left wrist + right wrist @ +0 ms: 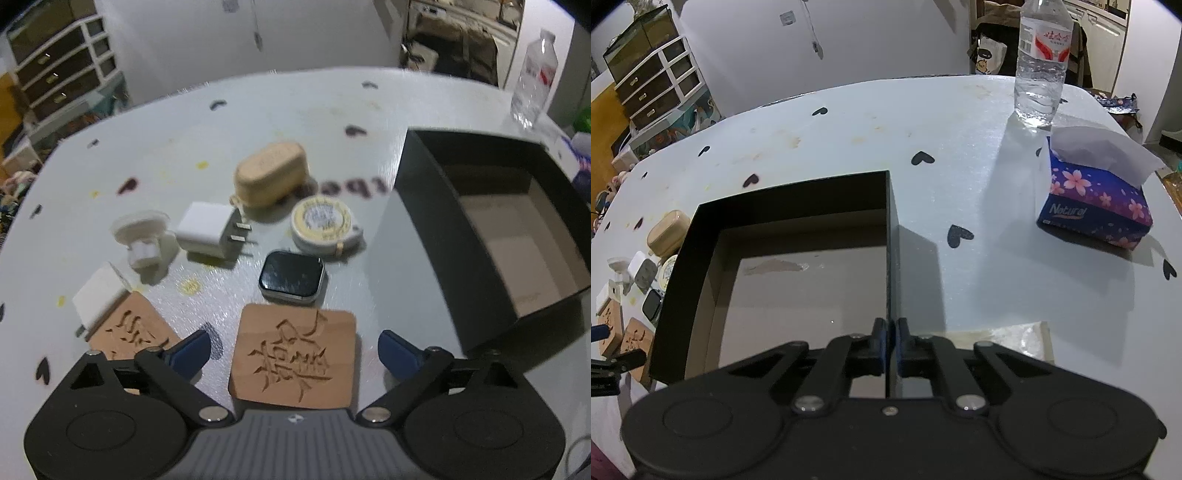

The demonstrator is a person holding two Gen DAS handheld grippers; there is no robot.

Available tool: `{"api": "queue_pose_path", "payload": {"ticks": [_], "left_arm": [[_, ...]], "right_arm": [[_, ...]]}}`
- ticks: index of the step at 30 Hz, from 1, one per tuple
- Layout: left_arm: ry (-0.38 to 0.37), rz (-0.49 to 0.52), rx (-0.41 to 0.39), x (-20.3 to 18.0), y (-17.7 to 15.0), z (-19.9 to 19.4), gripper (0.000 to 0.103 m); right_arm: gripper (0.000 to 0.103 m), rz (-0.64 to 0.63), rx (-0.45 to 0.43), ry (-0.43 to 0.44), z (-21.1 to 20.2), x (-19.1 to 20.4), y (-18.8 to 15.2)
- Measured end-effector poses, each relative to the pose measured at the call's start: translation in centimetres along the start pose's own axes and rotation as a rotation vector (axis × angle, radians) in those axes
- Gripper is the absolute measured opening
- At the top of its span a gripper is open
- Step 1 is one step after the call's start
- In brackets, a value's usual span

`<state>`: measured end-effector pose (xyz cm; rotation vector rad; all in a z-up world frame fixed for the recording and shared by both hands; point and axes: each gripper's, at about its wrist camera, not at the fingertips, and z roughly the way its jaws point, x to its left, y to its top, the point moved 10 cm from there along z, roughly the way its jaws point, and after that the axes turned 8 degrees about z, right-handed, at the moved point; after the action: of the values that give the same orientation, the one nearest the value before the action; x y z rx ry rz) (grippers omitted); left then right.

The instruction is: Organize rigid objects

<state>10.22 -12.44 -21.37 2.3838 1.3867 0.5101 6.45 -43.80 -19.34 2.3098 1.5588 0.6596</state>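
Observation:
My left gripper (295, 347) is open, its blue fingertips (194, 350) standing either side of a carved wooden tile (295, 363) without touching it. A second carved tile (135, 332) lies to the left, partly under a white block (99, 291). Beyond them are a smartwatch (291, 277), a round yellow-rimmed tin (325, 225), a white plug charger (207, 232), a small white adapter (142, 240) and a beige case (271, 173). My right gripper (892, 345) is shut on the right wall of the empty black box (679, 280), which also shows at the right of the left wrist view, black box (432, 229).
A water bottle (1039, 62) and a blue flowered tissue box (1097, 201) stand on the table's far right. The white heart-print tablecloth (960, 155) ends at a curved far edge. Drawers (653, 88) stand beyond at the left.

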Motion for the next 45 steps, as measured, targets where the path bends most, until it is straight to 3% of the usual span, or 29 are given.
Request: {"api": "queue_pose_path", "payload": {"ticks": [5, 11, 19, 25, 32, 39, 45], "left_arm": [[-0.032, -0.019, 0.045, 0.6, -0.6, 1.8, 0.087], [-0.062, -0.065, 0.044, 0.7, -0.8, 2.0, 0.076], [-0.084, -0.15, 0.007, 0.8, -0.4, -0.5, 0.076], [-0.127, -0.18, -0.087, -0.4, 3.7, -4.4, 0.076], [-0.257, -0.177, -0.138, -5.0, 10.6, -6.6, 0.076], [-0.36, -0.199, -0.061, -11.5, 14.5, -3.9, 0.076], [-0.381, -0.254, 0.001, -14.9, 15.4, -0.2, 0.076]], "right_arm": [[0.006, -0.012, 0.001, -0.01, 0.1, 0.1, 0.0], [0.006, -0.025, 0.01, -0.015, 0.3, 0.2, -0.1], [0.005, -0.046, 0.014, -0.023, 0.3, 0.3, -0.1], [0.005, -0.05, 0.013, -0.02, 0.3, 0.3, -0.2], [0.005, -0.058, 0.007, -0.023, 0.4, 0.4, -0.2], [0.004, -0.054, 0.001, -0.034, 0.3, 0.5, -0.3], [0.004, -0.051, -0.006, -0.034, 0.3, 0.5, -0.3]]}}
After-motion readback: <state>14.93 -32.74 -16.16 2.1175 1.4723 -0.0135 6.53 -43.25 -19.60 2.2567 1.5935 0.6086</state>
